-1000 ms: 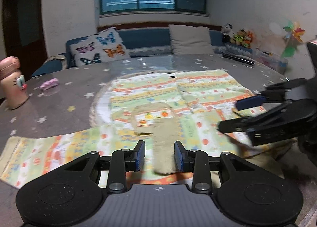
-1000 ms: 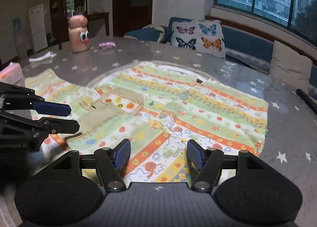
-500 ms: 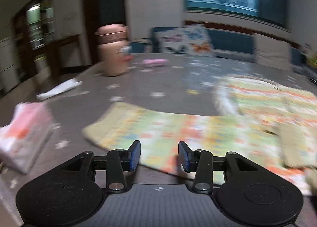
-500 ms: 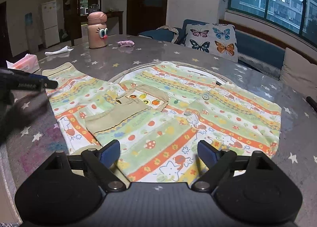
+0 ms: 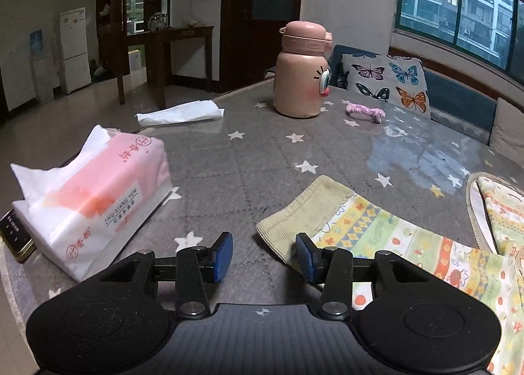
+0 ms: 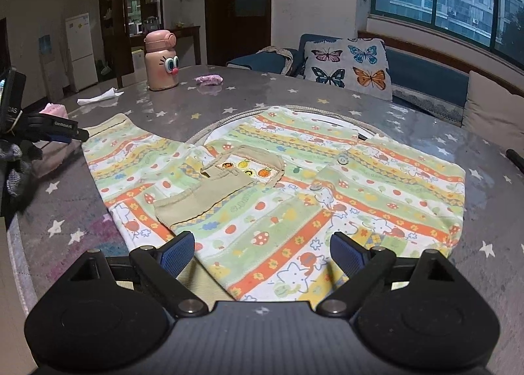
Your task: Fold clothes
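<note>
A child's striped, cartoon-print shirt lies flat on the grey star-patterned table. One khaki-cuffed sleeve is folded across its chest. The other sleeve stretches out to the left. In the left wrist view, my left gripper stands open just before that sleeve's ribbed cuff, whose near corner lies by the right pad. The right wrist view shows the left gripper at the cuff end. My right gripper hovers over the shirt's near hem, its jaws opening wide, pads clear of the cloth.
A pink tissue pack lies left of the cuff, with a dark flat object beside it at the table's edge. Farther back stand a pink cartoon bottle, a loose white tissue and a small pink item. A butterfly cushion rests beyond the table.
My left gripper swung left from the shirt's middle to the outstretched sleeve's cuff. The right gripper stayed at the hem and its jaws spread wider.
</note>
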A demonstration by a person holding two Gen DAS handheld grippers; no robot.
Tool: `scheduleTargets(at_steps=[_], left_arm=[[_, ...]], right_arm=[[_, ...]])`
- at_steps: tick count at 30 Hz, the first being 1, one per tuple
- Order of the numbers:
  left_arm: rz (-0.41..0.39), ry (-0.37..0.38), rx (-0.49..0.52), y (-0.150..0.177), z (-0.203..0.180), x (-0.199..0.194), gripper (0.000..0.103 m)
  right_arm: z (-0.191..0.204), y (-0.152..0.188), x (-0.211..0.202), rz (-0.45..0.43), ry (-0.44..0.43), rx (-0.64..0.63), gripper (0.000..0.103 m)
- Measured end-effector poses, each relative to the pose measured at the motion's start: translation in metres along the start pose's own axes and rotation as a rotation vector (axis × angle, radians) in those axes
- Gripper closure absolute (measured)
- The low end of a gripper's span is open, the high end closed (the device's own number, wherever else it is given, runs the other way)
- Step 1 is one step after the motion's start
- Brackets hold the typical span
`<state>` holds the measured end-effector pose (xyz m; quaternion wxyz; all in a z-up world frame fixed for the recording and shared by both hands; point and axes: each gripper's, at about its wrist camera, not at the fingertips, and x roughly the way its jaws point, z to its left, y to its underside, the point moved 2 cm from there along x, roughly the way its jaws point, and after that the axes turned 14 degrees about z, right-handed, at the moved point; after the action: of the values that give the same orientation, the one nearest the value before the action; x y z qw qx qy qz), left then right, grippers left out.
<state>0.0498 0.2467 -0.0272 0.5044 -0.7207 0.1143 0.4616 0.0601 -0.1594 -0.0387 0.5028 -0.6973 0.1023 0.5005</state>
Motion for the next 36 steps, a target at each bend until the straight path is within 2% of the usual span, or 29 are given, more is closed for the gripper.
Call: scheduleTargets(at_steps=[6,8,10,12,15,19,26,36], left_arm=[[0.004,0.065,-0.060,-0.002,0.007,-0.002,0.060],[0.003,0.064,-0.060,-0.004,0.007,0.000,0.061],[-0.003,0.050,-0.040,-0.005,0.004,0.002,0.069],[-0.006,0.048,-0.026,-0.006,0.003,0.004,0.087],[-0.007,0.071,-0.032,-0.009,0.004,0.005,0.096],[-0.031,0.106,-0.051,-0.012,0.002,-0.008,0.098],[-0.119,0.309,0.028,-0.016,-0.048,-0.073,0.098],[-0.142,0.627,0.267,0.016,-0.174,-0.146,0.098]], right_arm=[[0.001,0.005,-0.005,-0.004,0.000,0.015,0.011],[0.000,0.007,-0.006,-0.003,0.002,0.021,0.011],[-0.002,0.008,-0.007,-0.003,0.007,0.030,0.011],[-0.003,0.009,-0.008,-0.006,0.010,0.040,0.011],[-0.005,0.011,-0.012,-0.014,0.012,0.054,0.011],[-0.007,0.014,-0.016,-0.022,0.019,0.067,0.011],[-0.016,0.019,-0.023,-0.039,0.022,0.105,0.011],[-0.038,0.036,-0.037,-0.077,0.038,0.173,0.011]])
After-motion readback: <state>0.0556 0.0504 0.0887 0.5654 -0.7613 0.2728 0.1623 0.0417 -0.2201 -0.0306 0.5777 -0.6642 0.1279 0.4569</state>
